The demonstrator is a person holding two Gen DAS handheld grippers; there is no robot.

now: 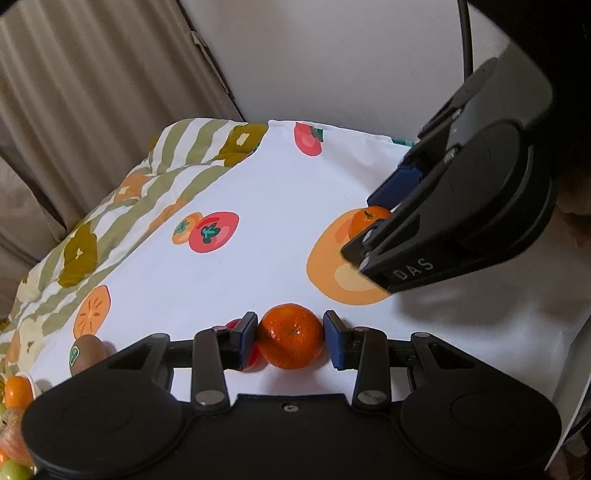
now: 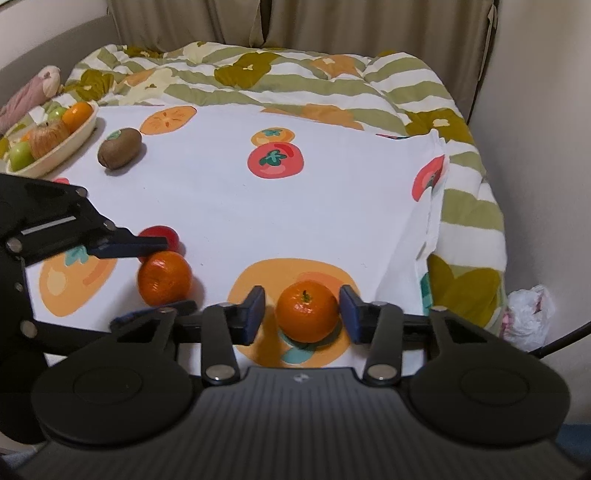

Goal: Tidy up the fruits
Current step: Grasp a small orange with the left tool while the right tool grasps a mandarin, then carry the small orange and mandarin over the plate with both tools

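Left mandarin (image 1: pixel 290 336): sits on the white cloth, between the blue pads of the left gripper (image 1: pixel 290 341); both pads press its sides, so the claw is clamped on it. In the right wrist view the same fruit (image 2: pixel 164 277) lies left of the other mandarin, with one dark finger above it and one below.
Right mandarin (image 2: pixel 307 311): stem up, resting on a printed orange persimmon; it stands between the pads of the right gripper (image 2: pixel 302 314). The right pad touches or nearly touches it, while a narrow gap shows at the left pad. The claw is not yet clamped on the fruit. From the left wrist view this mandarin (image 1: pixel 367 220) is partly hidden by the black fingers.
Red fruit (image 2: pixel 161 236): small and round, just behind the left mandarin, partly covered by the finger.
Kiwi (image 2: pixel 120 147): brown, with a sticker, lying alone on the cloth near the tray.
Tray (image 2: pixel 75 138): cream oval dish at the far left, holding green apples, an orange fruit and a reddish fruit.
Cloth (image 2: pixel 332 206): white, printed with persimmons, spread over a striped green quilt (image 2: pixel 369 96).
Backdrop: beige curtains (image 2: pixel 295 22) and a pale wall.
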